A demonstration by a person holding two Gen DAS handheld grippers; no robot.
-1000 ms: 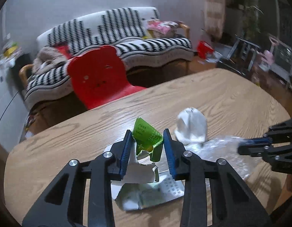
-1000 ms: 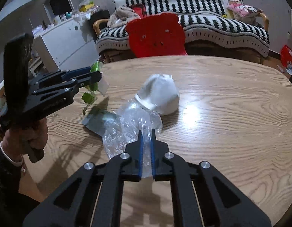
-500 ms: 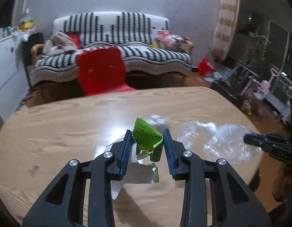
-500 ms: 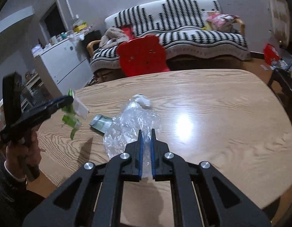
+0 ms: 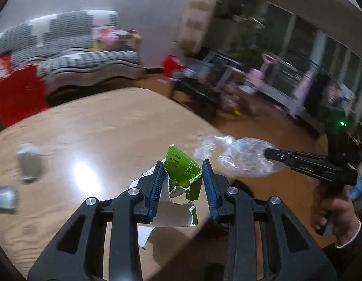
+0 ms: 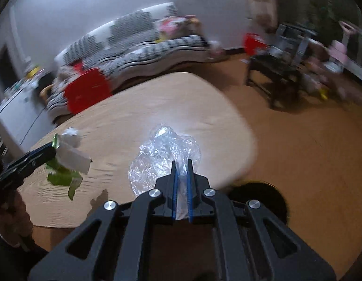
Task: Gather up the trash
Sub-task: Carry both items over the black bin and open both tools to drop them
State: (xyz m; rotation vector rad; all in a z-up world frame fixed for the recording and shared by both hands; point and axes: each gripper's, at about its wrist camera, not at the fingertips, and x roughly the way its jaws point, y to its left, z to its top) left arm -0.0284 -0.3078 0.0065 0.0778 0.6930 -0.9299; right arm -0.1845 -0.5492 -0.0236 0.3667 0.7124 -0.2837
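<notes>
Two grippers are each carrying one piece of trash above the wooden table (image 5: 91,126). The left gripper (image 5: 182,178), jaws partly open, is pinching a torn green-and-white carton (image 5: 181,175) between its blue pads. The right gripper (image 6: 181,175), jaws nearly shut, is clamping a crumpled clear plastic bag (image 6: 162,154) that is hanging forward of its fingertips. Far left of the left gripper, two blurred scraps (image 5: 28,161) are lying on the tabletop.

We see a big wooden table (image 5: 110,121) near us. Far on the left are a stripy sofa (image 5: 70,53) and a red chair (image 5: 19,96). Dark windows (image 5: 309,53) stand on the right.
</notes>
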